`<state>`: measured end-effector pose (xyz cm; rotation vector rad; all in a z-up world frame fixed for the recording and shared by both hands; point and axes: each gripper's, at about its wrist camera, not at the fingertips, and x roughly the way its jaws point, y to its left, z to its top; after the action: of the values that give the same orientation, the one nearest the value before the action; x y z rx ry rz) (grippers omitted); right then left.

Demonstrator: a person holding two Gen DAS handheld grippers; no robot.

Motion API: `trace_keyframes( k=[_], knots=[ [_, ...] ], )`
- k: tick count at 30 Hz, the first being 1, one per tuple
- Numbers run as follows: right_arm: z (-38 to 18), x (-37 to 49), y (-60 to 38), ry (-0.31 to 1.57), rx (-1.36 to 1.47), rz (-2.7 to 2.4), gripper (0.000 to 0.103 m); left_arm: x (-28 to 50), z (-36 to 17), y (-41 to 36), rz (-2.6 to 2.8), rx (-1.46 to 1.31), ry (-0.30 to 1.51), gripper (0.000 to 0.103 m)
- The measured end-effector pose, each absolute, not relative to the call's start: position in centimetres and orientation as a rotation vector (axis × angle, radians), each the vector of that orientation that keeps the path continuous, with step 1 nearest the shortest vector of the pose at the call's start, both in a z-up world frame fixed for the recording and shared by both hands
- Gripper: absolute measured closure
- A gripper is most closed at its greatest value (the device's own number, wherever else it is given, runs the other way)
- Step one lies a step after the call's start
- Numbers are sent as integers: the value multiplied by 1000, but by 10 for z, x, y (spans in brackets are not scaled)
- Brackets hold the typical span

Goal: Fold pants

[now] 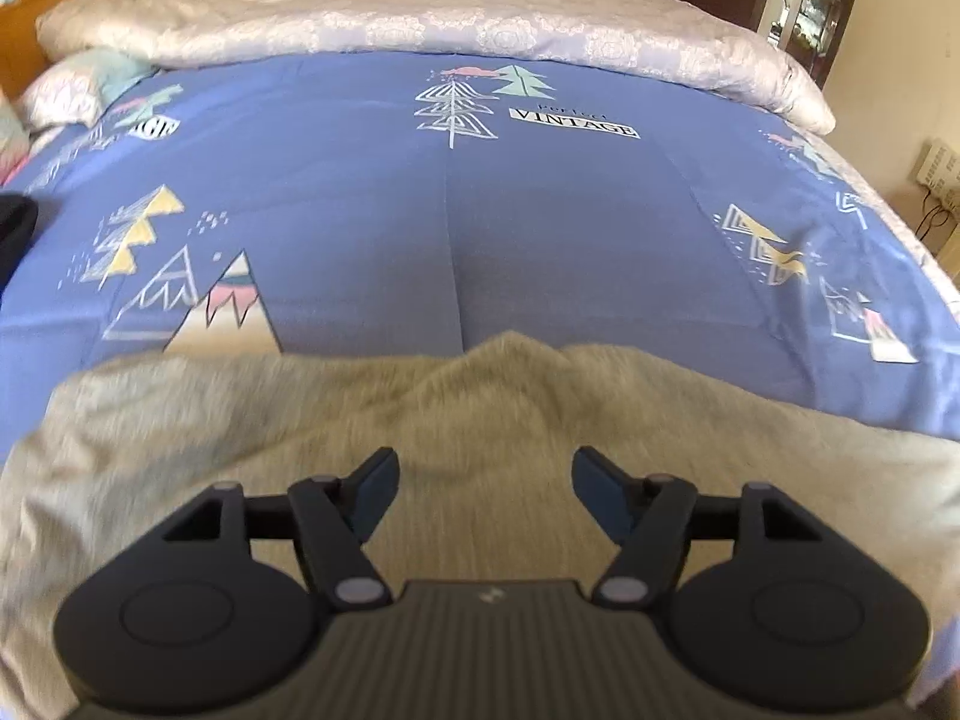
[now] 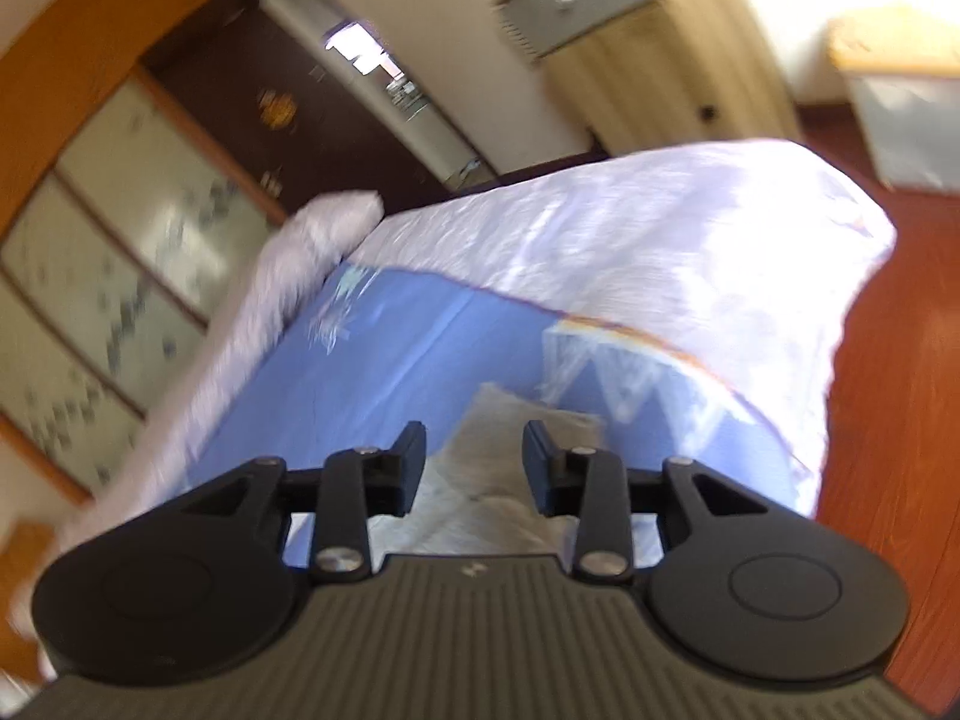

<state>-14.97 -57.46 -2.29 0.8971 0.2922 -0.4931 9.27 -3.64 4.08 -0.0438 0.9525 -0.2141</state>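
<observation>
Pants (image 1: pixel 240 420) on blue bedsheet (image 1: pixel 540 228), left gripper (image 1: pixel 485 468) gaping above, empty

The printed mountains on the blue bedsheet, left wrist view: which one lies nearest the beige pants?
The pink-and-white mountain: its base meets the edge of the pants, unlike the others.

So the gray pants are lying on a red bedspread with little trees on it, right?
Not quite. The bedspread is blue, not red; the left wrist view shows it plainly. The rest is right: the gray pants lie on it, and it has little trees printed on it.
</observation>
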Motion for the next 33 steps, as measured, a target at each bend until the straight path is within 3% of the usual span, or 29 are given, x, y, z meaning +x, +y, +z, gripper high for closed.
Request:
trace_keyframes(
  k=[8,12,19,20,21,22,29,33],
  knots=[
    [-58,-151,-588,326,1069,-452,64,70,44,-31,-229,-109,994,36],
    [-63,-141,-586,327,1061,-445,57,65,43,-37,-228,-92,1015,36],
    [-47,-125,-566,388,950,-407,57,64,46,-45,-255,-106,1009,36],
    [-47,-123,-564,396,933,-415,59,63,45,-46,-256,-100,1010,36],
    [-46,-121,-563,403,922,-430,76,63,44,-48,-257,-95,1012,37],
    [-44,-119,-562,412,922,-445,86,62,43,-48,-258,-90,1014,37],
    [30,-106,-507,305,738,-255,87,59,47,-39,-289,-163,1022,39],
    [56,-78,-443,357,563,-48,87,55,53,-37,-346,-235,1012,38]
  ],
)
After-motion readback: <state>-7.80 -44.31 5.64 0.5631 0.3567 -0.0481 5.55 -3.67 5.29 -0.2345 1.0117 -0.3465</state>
